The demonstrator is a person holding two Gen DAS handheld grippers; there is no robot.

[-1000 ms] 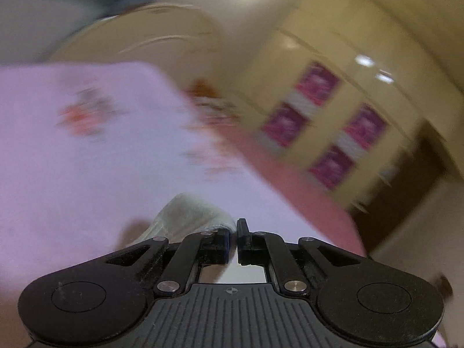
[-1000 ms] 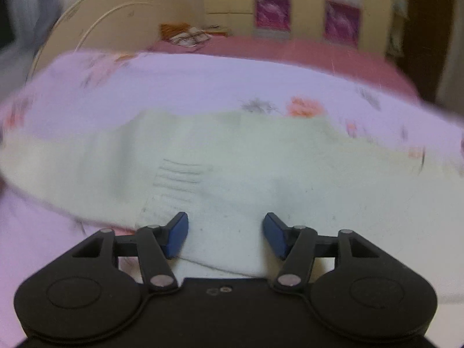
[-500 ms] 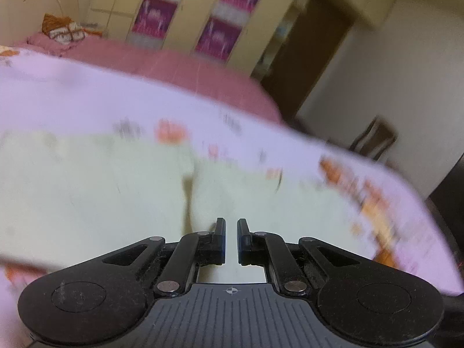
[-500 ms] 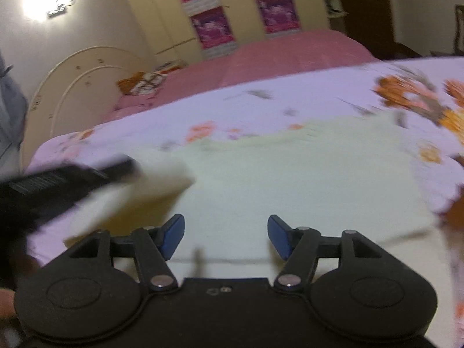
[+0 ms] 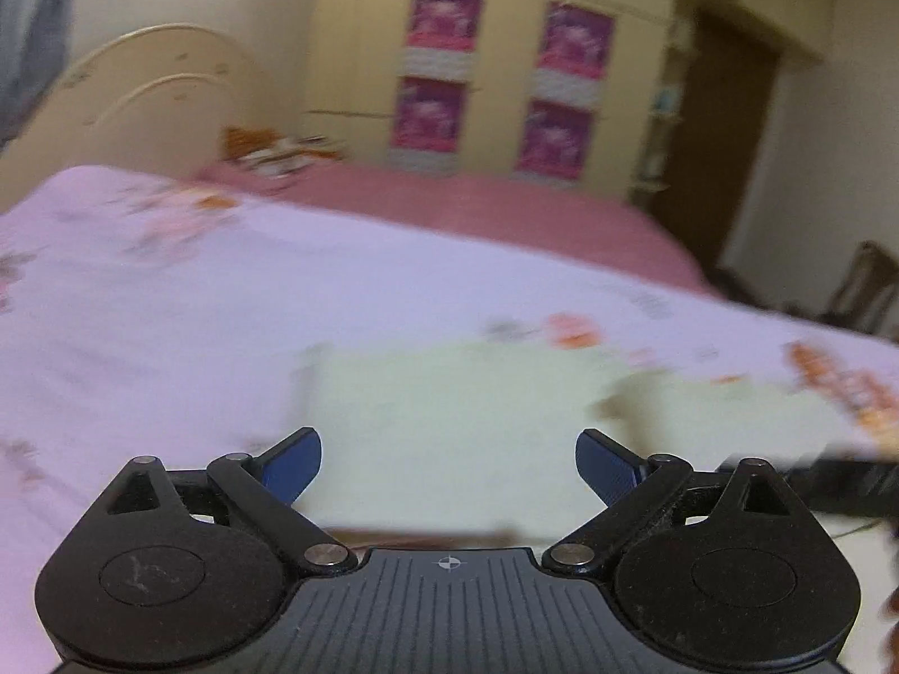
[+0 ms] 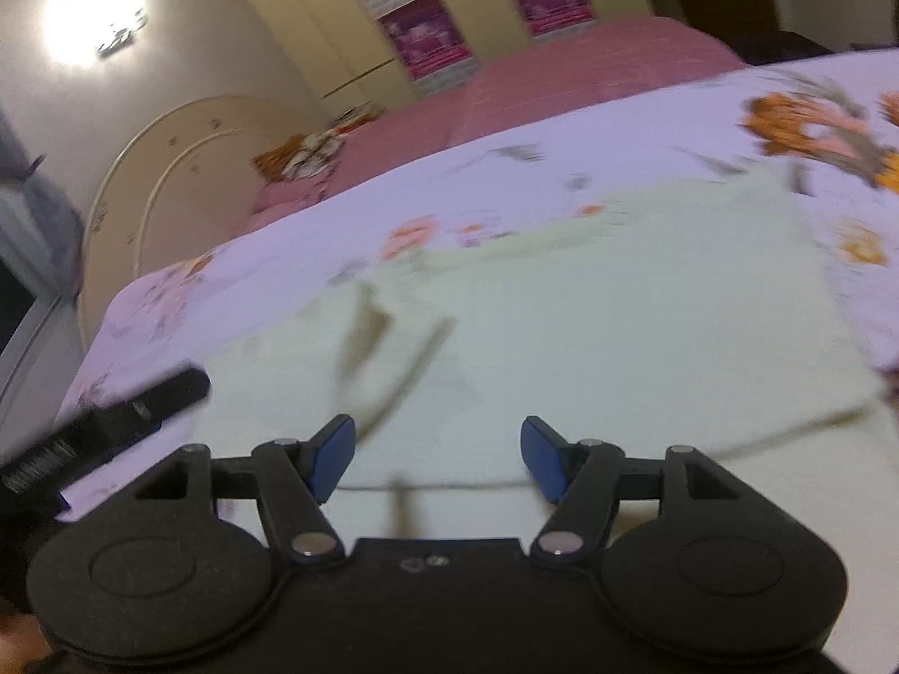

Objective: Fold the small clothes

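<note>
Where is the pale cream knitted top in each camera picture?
Left wrist view: the pale cream knitted top lies flat on the lilac flowered bedsheet, low in the middle, just past the open left tongs.
Right wrist view: the top fills the middle, ahead of the open right tongs.
Shared landmark: the cream wardrobe with magenta panels behind the bed.

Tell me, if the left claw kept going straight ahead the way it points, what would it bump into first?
Most likely the pale cream knitted garment lying on the lilac floral bedsheet. The open left gripper points at it with nothing in between, though the blur makes depth uncertain.
</note>
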